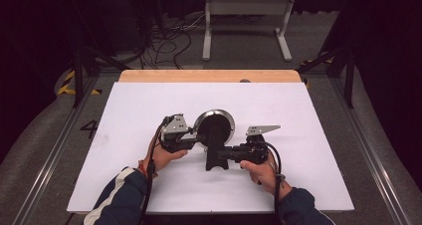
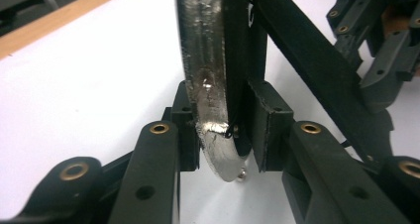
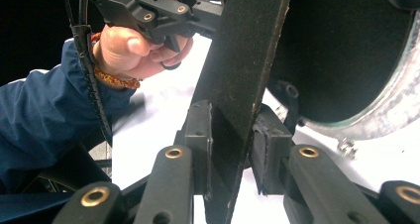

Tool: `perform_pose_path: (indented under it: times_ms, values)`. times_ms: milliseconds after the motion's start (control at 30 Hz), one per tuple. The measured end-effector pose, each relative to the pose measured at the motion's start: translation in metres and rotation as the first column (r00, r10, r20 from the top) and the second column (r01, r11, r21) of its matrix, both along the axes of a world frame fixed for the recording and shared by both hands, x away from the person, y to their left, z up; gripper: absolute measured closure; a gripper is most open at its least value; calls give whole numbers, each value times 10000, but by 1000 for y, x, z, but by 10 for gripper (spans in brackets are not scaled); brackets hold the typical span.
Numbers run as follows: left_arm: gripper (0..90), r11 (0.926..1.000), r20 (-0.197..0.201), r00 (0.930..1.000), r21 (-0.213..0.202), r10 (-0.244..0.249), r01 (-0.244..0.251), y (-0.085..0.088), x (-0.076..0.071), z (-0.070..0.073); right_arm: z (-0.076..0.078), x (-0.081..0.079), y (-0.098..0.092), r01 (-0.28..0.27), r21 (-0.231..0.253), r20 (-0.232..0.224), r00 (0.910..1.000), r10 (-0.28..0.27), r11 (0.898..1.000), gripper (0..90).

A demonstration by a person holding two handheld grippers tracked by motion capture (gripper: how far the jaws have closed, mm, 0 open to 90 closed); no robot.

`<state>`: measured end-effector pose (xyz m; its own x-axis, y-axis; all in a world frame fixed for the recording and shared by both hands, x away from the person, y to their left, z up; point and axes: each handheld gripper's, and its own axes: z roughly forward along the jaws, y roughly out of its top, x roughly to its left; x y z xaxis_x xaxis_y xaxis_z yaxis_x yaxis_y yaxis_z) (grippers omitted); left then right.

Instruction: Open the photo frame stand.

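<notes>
In the high view, the person's forearms in dark blue sleeves come up from the bottom edge, nearest the camera. The left hand carries the left gripper and the right hand the right gripper, both over the white table top. Between them lies a frying pan with a silvery rim and a dark inside, near the middle of the table; its black handle points toward the person. The left gripper meets the pan's rim from the left, and the right gripper meets the handle from the right.

In the left gripper view, the two black jaws rise closest to the lens, and their pads press on the pan's shiny metal rim, gripping it on both faces. The handle slants away behind it.

In the right gripper view, the jaws in the foreground clamp the flat black handle between their pads. The pan's dark inside sits to the right, the left hand farther off.
</notes>
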<state>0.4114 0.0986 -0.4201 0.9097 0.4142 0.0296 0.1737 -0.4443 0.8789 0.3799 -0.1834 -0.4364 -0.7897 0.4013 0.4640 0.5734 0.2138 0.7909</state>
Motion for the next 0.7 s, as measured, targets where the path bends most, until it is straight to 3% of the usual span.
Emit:
perform_pose_path:
  times_ms: [400, 533, 700]
  values:
    - [696, 9989, 667, 9976, 404, 194, -221, -2, -4, 2, 1, -1, 1, 61, -201, 119, 9999, -59, 9998, 724]
    - [697, 9973, 1073, 9932, 525, 462, -521, -5, -6, 1, 0, 0, 1, 123, -247, 93, 9999, -120, 9996, 725]
    - [696, 9963, 1257, 9904, 569, 571, -647, -6, -8, 0, -1, 1, 0, 257, -298, 91, 9996, -255, 9992, 726]
